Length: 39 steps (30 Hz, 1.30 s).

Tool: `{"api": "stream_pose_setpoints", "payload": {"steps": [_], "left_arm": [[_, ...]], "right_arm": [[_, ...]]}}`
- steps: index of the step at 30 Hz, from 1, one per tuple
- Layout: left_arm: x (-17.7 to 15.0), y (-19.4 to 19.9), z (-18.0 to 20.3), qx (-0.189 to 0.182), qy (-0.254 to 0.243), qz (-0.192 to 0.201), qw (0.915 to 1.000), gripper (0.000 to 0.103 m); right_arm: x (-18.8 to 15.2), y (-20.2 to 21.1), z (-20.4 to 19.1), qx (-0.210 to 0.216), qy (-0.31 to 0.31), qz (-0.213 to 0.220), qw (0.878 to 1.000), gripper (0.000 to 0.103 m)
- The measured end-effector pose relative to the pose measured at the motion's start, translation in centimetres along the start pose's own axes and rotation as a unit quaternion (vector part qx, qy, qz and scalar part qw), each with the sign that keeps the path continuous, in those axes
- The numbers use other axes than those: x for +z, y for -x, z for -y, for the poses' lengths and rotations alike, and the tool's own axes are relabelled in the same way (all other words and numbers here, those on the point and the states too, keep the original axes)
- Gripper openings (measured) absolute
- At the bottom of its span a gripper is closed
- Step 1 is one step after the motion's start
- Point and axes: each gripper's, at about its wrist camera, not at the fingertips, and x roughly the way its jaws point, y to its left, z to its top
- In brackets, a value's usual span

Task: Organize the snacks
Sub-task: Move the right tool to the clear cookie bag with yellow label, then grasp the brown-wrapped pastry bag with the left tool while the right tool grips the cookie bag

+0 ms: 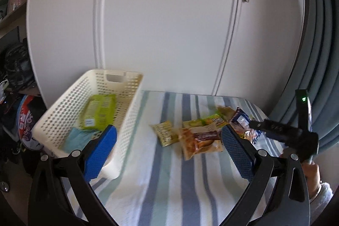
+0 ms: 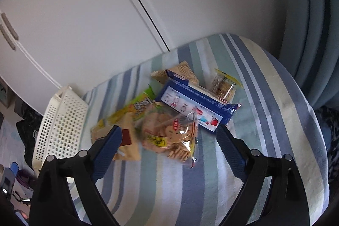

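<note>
Right gripper (image 2: 169, 149), black-framed with blue textured pads, stands with its jaws wide apart and nothing between them, above the blue, green and white striped cloth (image 2: 211, 194). Left gripper (image 1: 169, 154), of the same build, is likewise spread and empty, its left pad overlapping the near right corner of the cream perforated plastic basket (image 1: 63, 111)

Target for the coming move, by judgement: the clear plastic bag of tan biscuits (image 2: 169, 135). In the right wrist view it lies at 12 o'clock from the right gripper, just beyond the fingertips and between the lines of the two pads. Its long axis runs roughly from 10 o'clock to 4 o'clock, oblique to the jaw opening. The right gripper is the nearer of the two

Adjacent items:
- Blue rectangular cracker packet (image 2: 195, 105), at 1 o'clock, touching the bag
- Yellow-green snack pouch (image 2: 135, 107), at 11 o'clock, partly under the bag

The basket sits at 9 o'clock, well apart from the pile. It already holds a green flat snack box (image 1: 98, 111) and a light blue packet (image 1: 78, 139)
</note>
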Motion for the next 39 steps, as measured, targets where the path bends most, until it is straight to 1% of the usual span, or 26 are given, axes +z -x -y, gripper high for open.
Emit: {"api": "stream_pose_setpoints", "payload": {"steps": [2,4,7,9,11,16,21,24,25,27,28,29,33,39], "left_arm": [[0.3,-1.0,0.7,-0.008,0.000,-0.008,0.9999,0.100],[0.7,-1.9,1.1,-0.016,0.003,-0.015,0.9998,0.100],[1.1,-3.1,0.8,-0.015,0.009,-0.019,0.9996,0.100],[1.1,-3.6,0.4,-0.015,0.014,-0.020,0.9996,0.100],[0.9,-4.0,-0.1,-0.013,0.020,-0.023,0.9995,0.100],[0.4,-5.0,-1.5,-0.007,0.033,-0.035,0.9988,0.100],[0.1,-5.7,-2.1,-0.004,0.038,-0.041,0.9984,0.100],[0.0,-5.9,-2.1,-0.003,0.032,-0.043,0.9985,0.100],[0.0,-5.9,-2.1,-0.002,0.030,-0.045,0.9986,0.100],[-0.1,-6.1,-2.1,-0.003,0.028,-0.046,0.9985,0.100],[-0.1,-6.3,-2.1,-0.002,0.026,-0.048,0.9985,0.100],[-0.2,-6.4,-2.1,-0.001,0.025,-0.050,0.9984,0.100],[-0.5,-6.8,-1.9,0.000,0.021,-0.058,0.9981,0.100],[-0.8,-7.2,-0.9,0.000,0.003,-0.065,0.9979,0.100]], "right_arm": [[0.1,-1.0,-0.2,-0.007,-0.001,-0.010,1.000,0.091],[0.3,-2.2,-0.3,-0.004,-0.010,-0.026,1.000,0.091],[0.3,-3.7,-0.6,0.000,-0.020,-0.041,0.999,0.091],[0.3,-4.7,-1.2,-0.004,-0.016,-0.045,0.999,0.091],[0.3,-5.2,-1.9,-0.020,-0.001,-0.043,0.999,0.091],[-0.1,-6.1,-2.6,-0.036,0.011,-0.052,0.998,0.091],[-0.4,-7.2,-4.3,-0.076,0.054,-0.071,0.993,0.093],[-0.6,-8.8,-4.0,-0.107,0.048,-0.108,0.987,0.093],[-0.5,-9.1,-3.8,-0.109,0.043,-0.113,0.987,0.093],[-0.4,-9.0,-3.8,-0.112,0.043,-0.112,0.986,0.090],[-0.5,-9.0,-3.8,-0.112,0.046,-0.111,0.986,0.085],[-0.6,-8.8,-3.9,-0.111,0.048,-0.110,0.987,0.084],[-1.1,-7.6,-2.8,-0.103,0.041,-0.117,0.987,0.081],[-1.8,-5.5,-0.3,-0.093,0.034,-0.116,0.988,0.080]]}}
